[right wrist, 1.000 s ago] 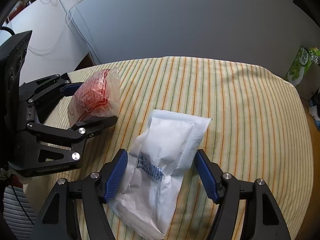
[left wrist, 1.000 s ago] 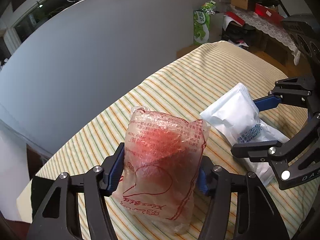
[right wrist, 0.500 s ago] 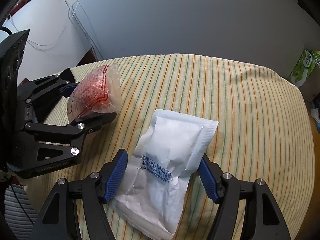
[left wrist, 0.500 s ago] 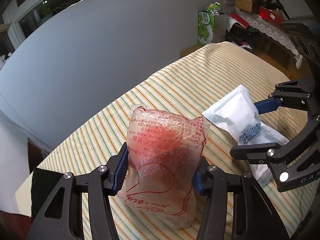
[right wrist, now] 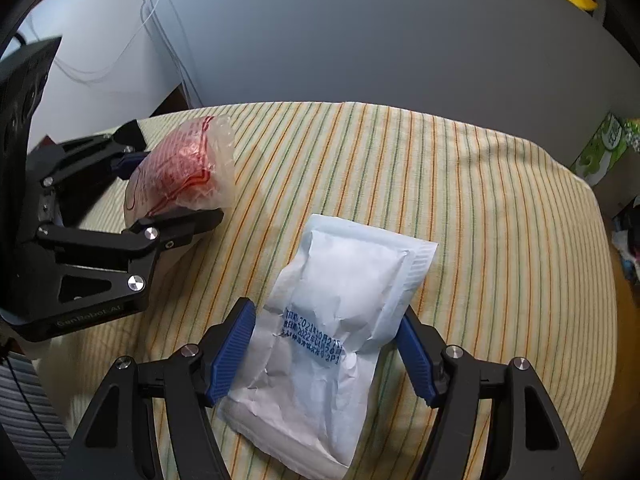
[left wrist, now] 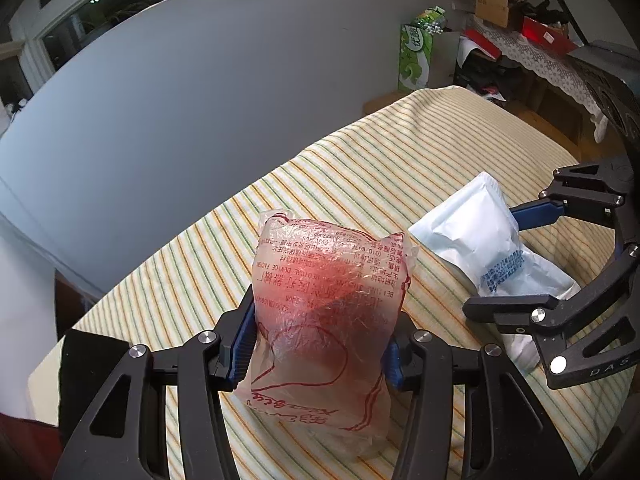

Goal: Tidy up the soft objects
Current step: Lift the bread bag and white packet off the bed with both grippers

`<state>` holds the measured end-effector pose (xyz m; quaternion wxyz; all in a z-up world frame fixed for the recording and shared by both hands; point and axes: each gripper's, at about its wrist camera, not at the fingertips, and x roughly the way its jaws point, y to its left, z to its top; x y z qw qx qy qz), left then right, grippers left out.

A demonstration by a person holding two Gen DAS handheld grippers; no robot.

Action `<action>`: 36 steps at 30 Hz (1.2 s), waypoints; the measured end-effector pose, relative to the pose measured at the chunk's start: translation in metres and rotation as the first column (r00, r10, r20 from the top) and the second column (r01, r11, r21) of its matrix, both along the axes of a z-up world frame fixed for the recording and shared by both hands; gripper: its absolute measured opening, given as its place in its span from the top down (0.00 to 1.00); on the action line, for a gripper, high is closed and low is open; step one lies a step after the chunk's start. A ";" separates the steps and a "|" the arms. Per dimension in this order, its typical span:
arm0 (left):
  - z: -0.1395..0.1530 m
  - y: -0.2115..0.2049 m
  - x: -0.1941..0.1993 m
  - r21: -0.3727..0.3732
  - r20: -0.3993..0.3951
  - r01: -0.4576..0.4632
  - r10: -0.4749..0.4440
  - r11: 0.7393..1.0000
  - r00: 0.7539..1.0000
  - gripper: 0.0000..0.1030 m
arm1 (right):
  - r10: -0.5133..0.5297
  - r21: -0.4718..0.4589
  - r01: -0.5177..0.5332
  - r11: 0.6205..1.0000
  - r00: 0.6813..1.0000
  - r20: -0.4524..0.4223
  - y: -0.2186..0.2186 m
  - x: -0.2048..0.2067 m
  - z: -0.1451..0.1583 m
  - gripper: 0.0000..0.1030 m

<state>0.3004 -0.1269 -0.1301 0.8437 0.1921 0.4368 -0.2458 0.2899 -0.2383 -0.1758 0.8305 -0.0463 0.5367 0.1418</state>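
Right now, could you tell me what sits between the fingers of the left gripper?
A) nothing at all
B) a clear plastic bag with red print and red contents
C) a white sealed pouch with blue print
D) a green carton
B: the left gripper has its blue pads against the sides of the clear plastic bag with red print, while the white pouch lies between the right gripper's fingers.

Cloth (right wrist: 500,208) w/ yellow-green-orange stripes; bag (left wrist: 324,300) clear w/ red print; pouch (right wrist: 344,304) white, blue print.

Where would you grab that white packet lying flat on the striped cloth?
Across the puffy middle of the white packet, coming down from above with one jaw on each long edge. It lies flat, its sealed ends are thin, and the padded middle gives the jaws something to squeeze.
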 end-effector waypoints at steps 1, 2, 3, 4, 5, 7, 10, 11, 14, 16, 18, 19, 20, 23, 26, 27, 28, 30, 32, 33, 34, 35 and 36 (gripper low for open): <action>0.000 0.000 -0.001 -0.002 0.000 0.000 0.000 1.000 1.000 0.51 | 0.001 0.006 -0.001 1.000 1.000 0.000 0.001 -0.001 0.000 0.40; 0.000 0.000 -0.002 -0.004 0.001 0.000 0.000 1.000 1.000 0.51 | 0.001 0.017 -0.001 1.000 1.000 -0.002 0.000 -0.001 0.001 0.42; 0.000 0.000 -0.003 -0.006 0.001 0.001 -0.001 1.000 1.000 0.51 | -0.002 0.031 0.003 1.000 1.000 -0.005 -0.001 -0.002 0.001 0.47; 0.001 0.000 -0.004 -0.009 0.001 -0.001 0.001 1.000 1.000 0.51 | -0.005 0.038 0.005 0.999 1.000 -0.006 -0.001 -0.003 0.002 0.53; 0.001 0.001 -0.005 -0.014 0.000 -0.006 0.006 1.000 1.000 0.51 | -0.006 0.033 0.006 0.999 1.000 -0.003 -0.001 -0.004 0.002 0.56; 0.001 0.002 -0.006 -0.020 -0.002 -0.012 0.012 1.000 1.000 0.51 | -0.010 0.022 0.009 1.000 1.000 0.005 -0.002 -0.007 0.003 0.65; 0.003 0.003 -0.008 -0.025 0.001 -0.019 0.019 0.999 1.000 0.51 | -0.024 0.042 0.024 0.999 1.000 0.005 -0.007 -0.009 0.003 0.72; 0.004 0.003 -0.009 -0.031 -0.001 -0.022 0.022 0.999 1.000 0.51 | -0.030 0.049 0.030 0.998 1.000 0.006 -0.009 -0.010 0.004 0.73; 0.005 0.004 -0.013 -0.041 0.002 -0.024 0.024 0.999 1.000 0.51 | -0.041 0.064 0.040 0.997 0.999 0.015 -0.014 -0.014 0.004 0.79; 0.007 0.005 -0.017 -0.050 0.002 -0.026 0.026 0.998 1.000 0.51 | -0.028 0.097 0.023 0.995 0.999 0.047 -0.019 -0.016 0.005 0.80; 0.008 0.006 -0.021 -0.056 0.001 -0.030 0.030 0.998 1.000 0.51 | -0.035 0.104 0.029 0.994 0.998 0.056 -0.021 -0.021 0.006 0.81; 0.008 0.006 -0.023 -0.059 0.000 -0.032 0.032 0.998 0.999 0.51 | -0.039 0.109 0.032 0.994 0.998 0.059 -0.023 -0.023 0.006 0.81; 0.009 0.007 -0.025 -0.063 -0.001 -0.036 0.036 0.997 0.999 0.51 | -0.042 0.112 0.035 0.993 0.997 0.060 -0.024 -0.026 0.007 0.81; 0.011 0.010 -0.032 -0.076 0.000 -0.048 0.048 0.996 0.999 0.51 | -0.052 0.125 0.043 0.991 0.996 0.067 -0.025 -0.032 0.007 0.81; 0.014 0.012 -0.040 -0.084 0.000 -0.057 0.057 0.995 0.998 0.51 | -0.052 0.140 0.040 0.989 0.995 0.081 -0.032 -0.046 0.012 0.81; 0.016 0.013 -0.045 -0.085 0.007 -0.058 0.059 0.995 0.998 0.51 | -0.052 0.143 0.039 0.989 0.995 0.089 -0.035 -0.051 0.014 0.81; 0.017 0.013 -0.050 -0.084 0.017 -0.061 0.063 0.995 0.998 0.51 | -0.051 0.147 0.036 0.989 0.994 0.097 -0.038 -0.054 0.017 0.81; 0.021 0.014 -0.058 -0.078 0.042 -0.066 0.069 0.995 0.997 0.51 | -0.049 0.153 0.031 0.988 0.993 0.111 -0.038 -0.061 0.022 0.81; 0.024 0.016 -0.067 -0.077 0.057 -0.073 0.078 0.994 0.995 0.51 | -0.043 0.161 0.023 0.987 0.991 0.123 -0.037 -0.065 0.027 0.81; 0.025 0.017 -0.071 -0.081 0.057 -0.080 0.085 0.993 0.995 0.51 | -0.039 0.166 0.017 0.986 0.991 0.129 -0.039 -0.067 0.030 0.81; 0.026 0.019 -0.075 -0.086 0.056 -0.089 0.094 0.992 0.994 0.51 | -0.036 0.170 0.012 0.985 0.990 0.135 -0.038 -0.070 0.033 0.81; 0.029 0.022 -0.079 -0.093 0.054 -0.097 0.102 0.991 0.993 0.51 | -0.033 0.173 0.008 0.985 0.990 0.140 -0.037 -0.073 0.035 0.81; 0.030 0.025 -0.083 -0.097 0.053 -0.100 0.106 0.990 0.993 0.51 | -0.028 0.176 0.001 0.984 0.989 0.147 -0.035 -0.076 0.038 0.81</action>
